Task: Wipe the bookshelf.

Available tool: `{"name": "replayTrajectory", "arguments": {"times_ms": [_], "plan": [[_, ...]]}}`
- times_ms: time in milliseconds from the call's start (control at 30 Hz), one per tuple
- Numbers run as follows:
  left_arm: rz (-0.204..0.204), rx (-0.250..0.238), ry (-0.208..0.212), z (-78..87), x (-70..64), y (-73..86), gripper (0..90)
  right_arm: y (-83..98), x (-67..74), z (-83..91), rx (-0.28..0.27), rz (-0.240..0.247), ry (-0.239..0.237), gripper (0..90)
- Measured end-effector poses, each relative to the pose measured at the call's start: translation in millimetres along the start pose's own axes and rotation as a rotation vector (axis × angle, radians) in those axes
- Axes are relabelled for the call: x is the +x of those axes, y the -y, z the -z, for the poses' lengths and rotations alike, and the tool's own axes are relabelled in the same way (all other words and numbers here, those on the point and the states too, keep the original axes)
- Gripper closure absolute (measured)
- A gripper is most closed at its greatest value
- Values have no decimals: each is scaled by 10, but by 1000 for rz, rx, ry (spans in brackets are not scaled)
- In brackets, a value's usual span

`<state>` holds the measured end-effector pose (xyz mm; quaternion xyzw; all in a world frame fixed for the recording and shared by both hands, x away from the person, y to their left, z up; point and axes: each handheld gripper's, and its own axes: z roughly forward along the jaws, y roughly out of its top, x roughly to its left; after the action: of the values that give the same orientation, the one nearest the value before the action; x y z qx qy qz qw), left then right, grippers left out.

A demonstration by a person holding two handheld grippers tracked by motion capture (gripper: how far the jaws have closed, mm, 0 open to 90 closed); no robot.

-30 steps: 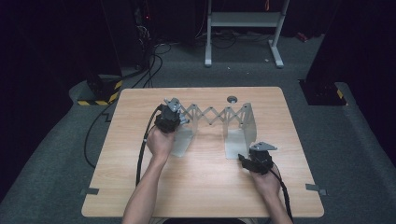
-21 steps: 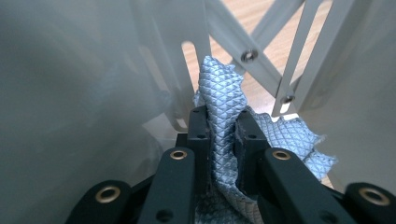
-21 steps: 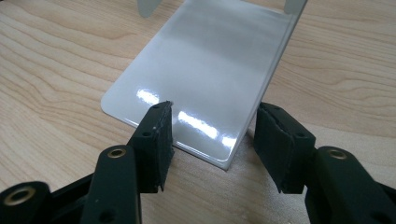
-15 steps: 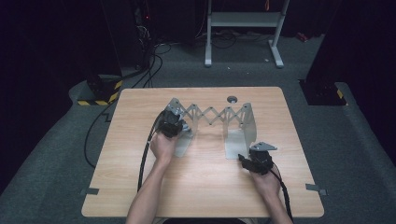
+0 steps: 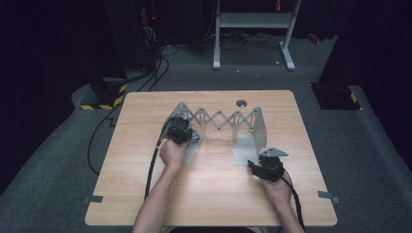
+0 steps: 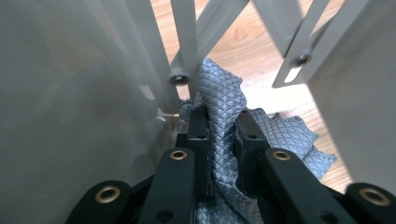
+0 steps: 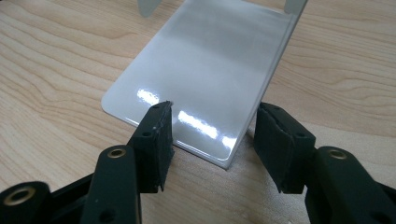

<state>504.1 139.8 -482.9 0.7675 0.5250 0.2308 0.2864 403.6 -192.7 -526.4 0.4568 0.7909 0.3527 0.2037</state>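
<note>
The near half of the wooden table [image 5: 209,194] lies bare, open for either hand to cross. Farther back the grey expanding rack [image 5: 221,119] spans the middle: its scissor lattice bars passage through, and its two end plates wall in a bay open towards the person. The left gripper [image 5: 179,130] sits at the left plate, a grey quilted cloth [image 6: 219,116] wedged there. The right gripper [image 5: 262,167] stands at the right base plate [image 7: 205,79], with open table beside it

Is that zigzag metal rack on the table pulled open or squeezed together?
Pulled open: the rack's crossed bars form a row of wide diamonds between its two end plates.
</note>
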Motion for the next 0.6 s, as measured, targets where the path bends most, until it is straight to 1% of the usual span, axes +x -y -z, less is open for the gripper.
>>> {"name": "replayTrajectory", "arguments": {"times_ms": [67, 167, 267, 333, 467, 533, 600], "plan": [[2, -16, 2, 56, -3, -41, 794, 0, 1, 0, 0, -1, 0, 474], [-10, -42, -3, 148, -14, -119, 794, 0, 1, 0, 0, -1, 0, 474], [-11, -82, -8, 239, -13, -191, 794, 1, 0, 1, 0, 0, -1, 474], [0, -105, 1, 279, -12, -236, 793, 0, 1, 1, 0, -1, -1, 475], [-3, -122, 19, 330, -33, -328, 793, 1, -1, 1, 0, 0, 0, 474], [0, -139, 30, 370, -42, -377, 795, 2, 0, 1, 0, 0, -1, 474], [-7, -157, 34, 425, -50, -430, 797, 2, 0, 1, 0, -1, -1, 474]]}}
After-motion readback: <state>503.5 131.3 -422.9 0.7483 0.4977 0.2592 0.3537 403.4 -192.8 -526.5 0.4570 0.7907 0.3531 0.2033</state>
